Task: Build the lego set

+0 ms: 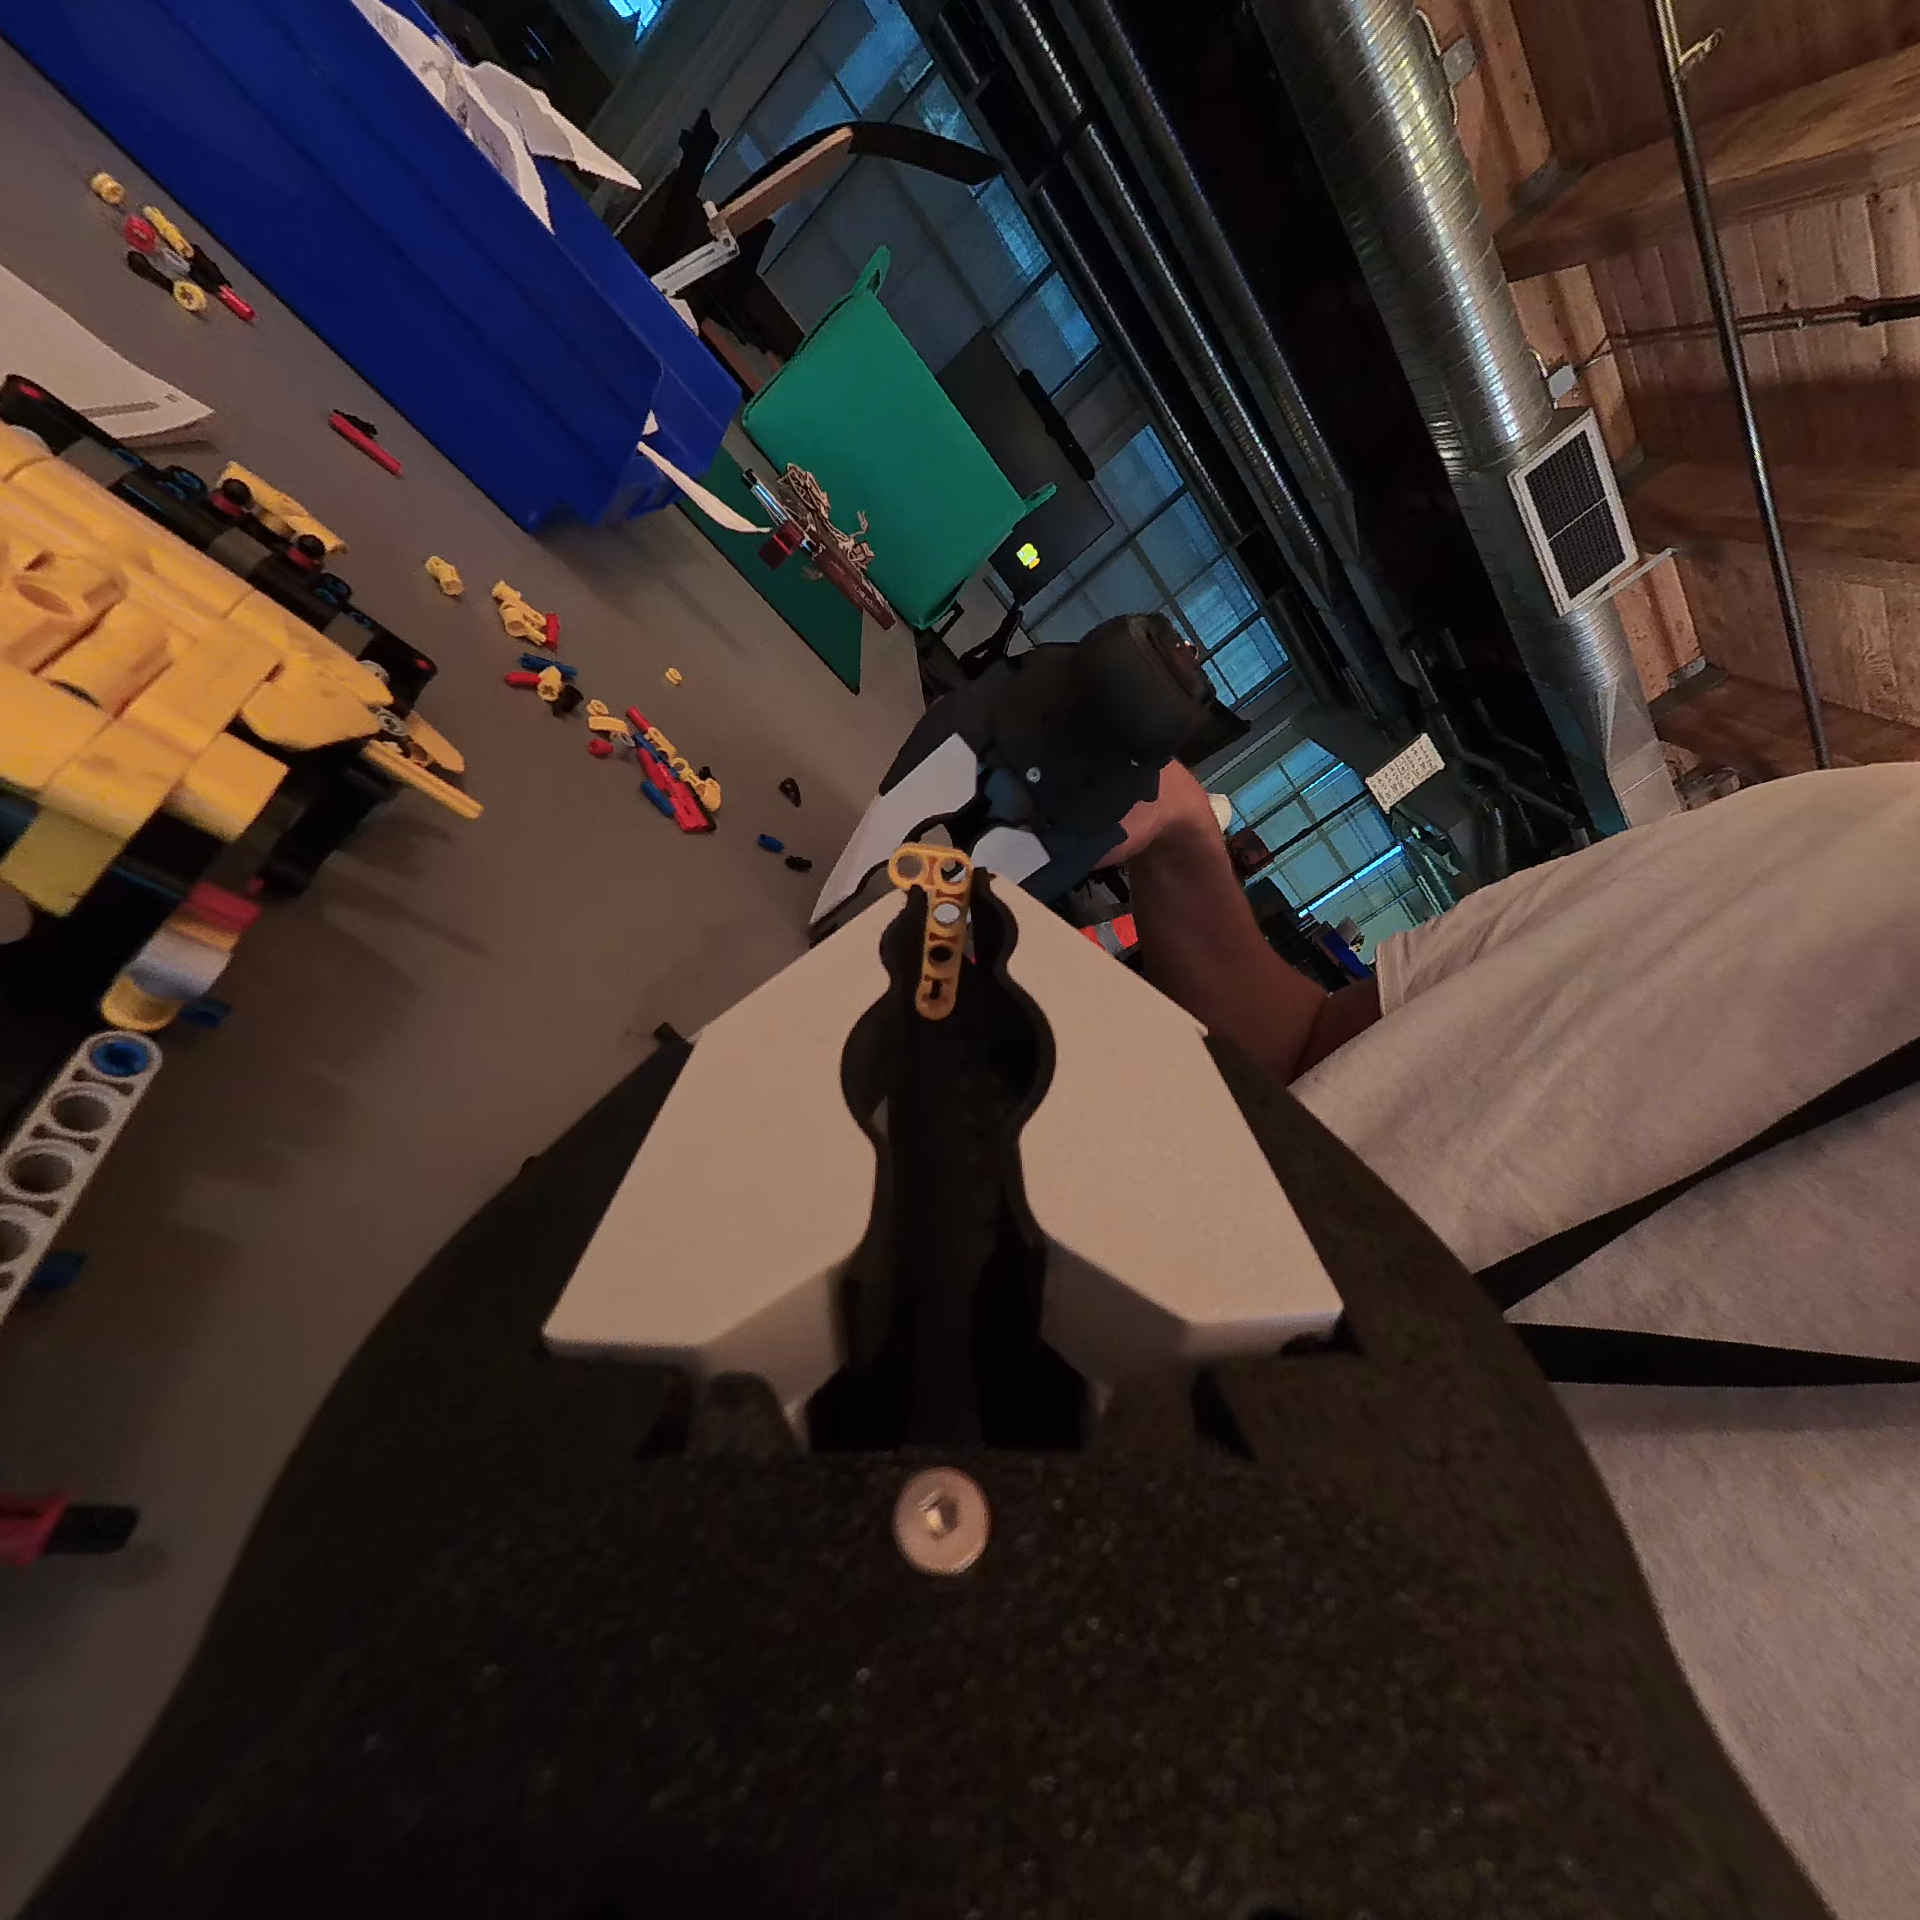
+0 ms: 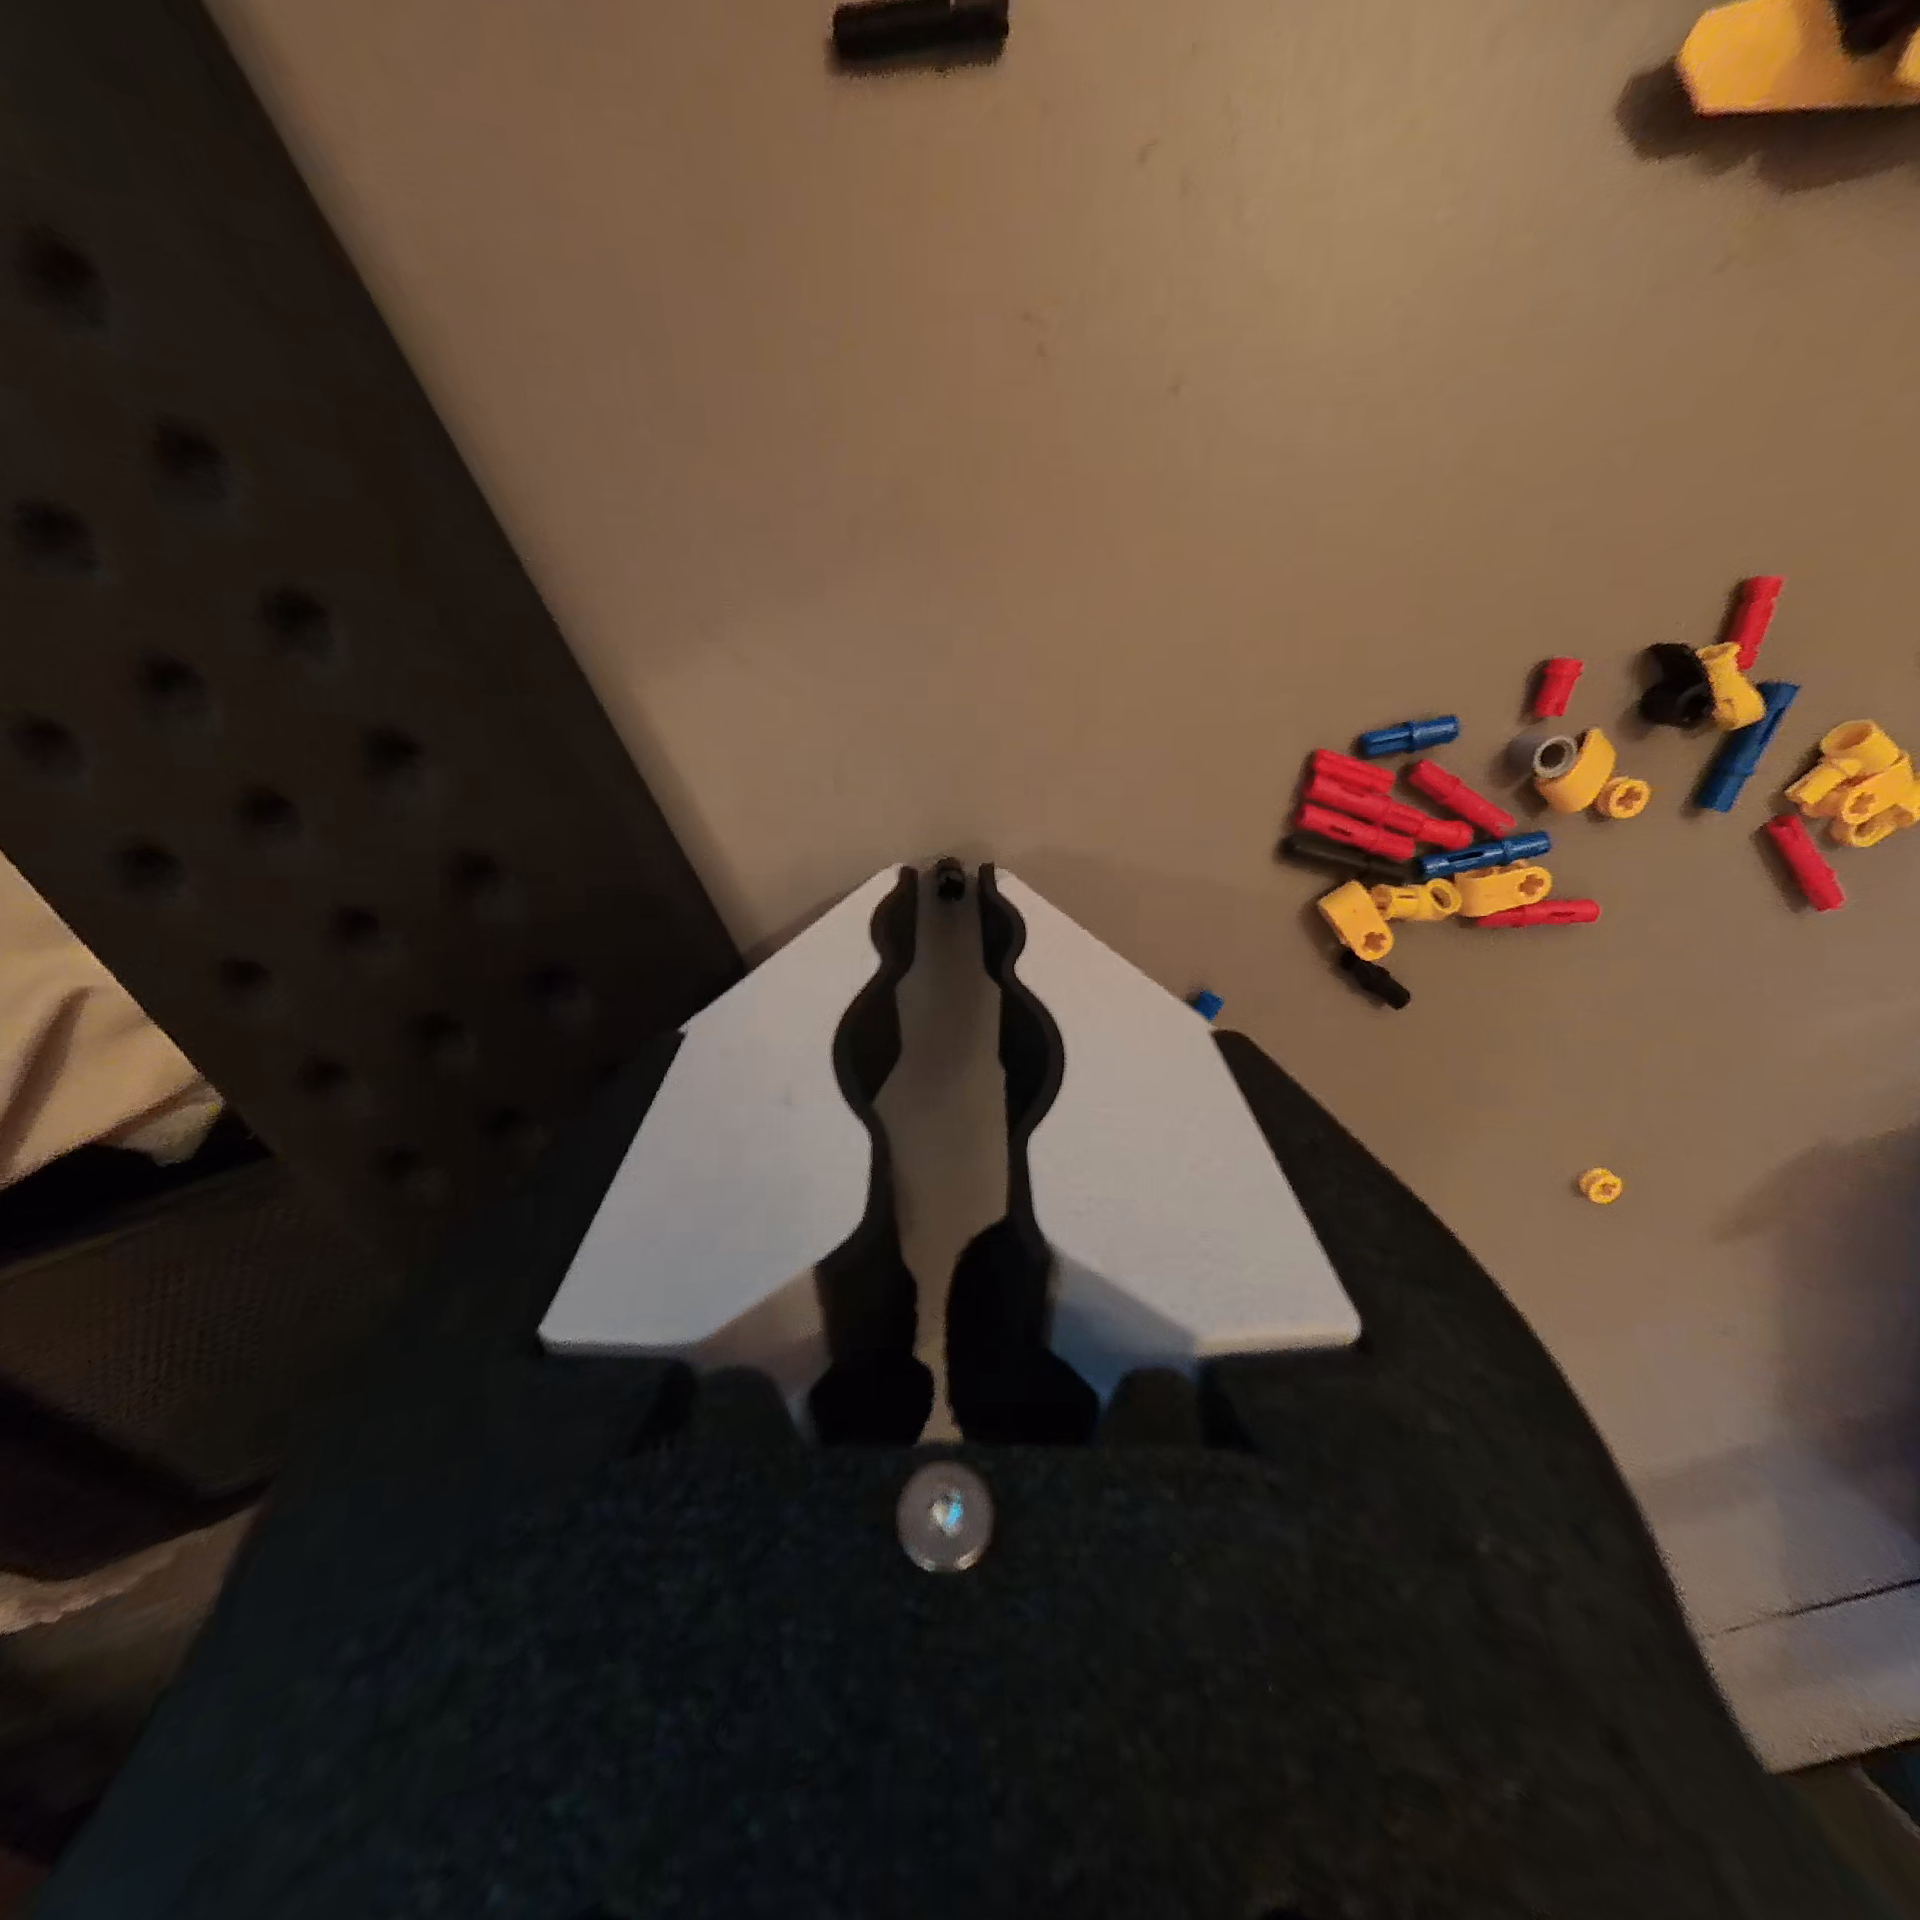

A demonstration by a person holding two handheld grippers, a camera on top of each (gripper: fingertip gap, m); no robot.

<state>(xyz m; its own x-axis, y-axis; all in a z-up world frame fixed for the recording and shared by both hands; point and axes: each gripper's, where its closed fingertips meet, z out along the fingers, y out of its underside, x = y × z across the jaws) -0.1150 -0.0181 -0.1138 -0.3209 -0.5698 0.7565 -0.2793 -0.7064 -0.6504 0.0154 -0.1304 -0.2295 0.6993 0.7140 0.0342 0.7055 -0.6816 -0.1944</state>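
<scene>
My left gripper (image 1: 938, 914) is shut on a small yellow T-shaped beam (image 1: 938, 935) with a grey pin in one hole, held up in the air off the table's edge. My right gripper (image 2: 945, 883) has its jaws nearly together around a small black pin (image 2: 945, 878), right at the table's edge. The right gripper also shows in the left wrist view (image 1: 997, 790), just beyond the yellow beam. The yellow and black lego model (image 1: 156, 675) stands at the left of the table. A pile of loose red, blue and yellow pins (image 2: 1455, 842) lies right of the right gripper.
A blue bin (image 1: 416, 260) and a green bag (image 1: 883, 447) stand at the table's far side. A white holed beam (image 1: 62, 1143) lies near the model. A dark perforated panel (image 2: 260, 675) runs left of the table edge. A person's arm (image 1: 1216, 935) and light clothing (image 1: 1662, 1039) are at the right. There is about 20 centimetres between the tips of the two grippers.
</scene>
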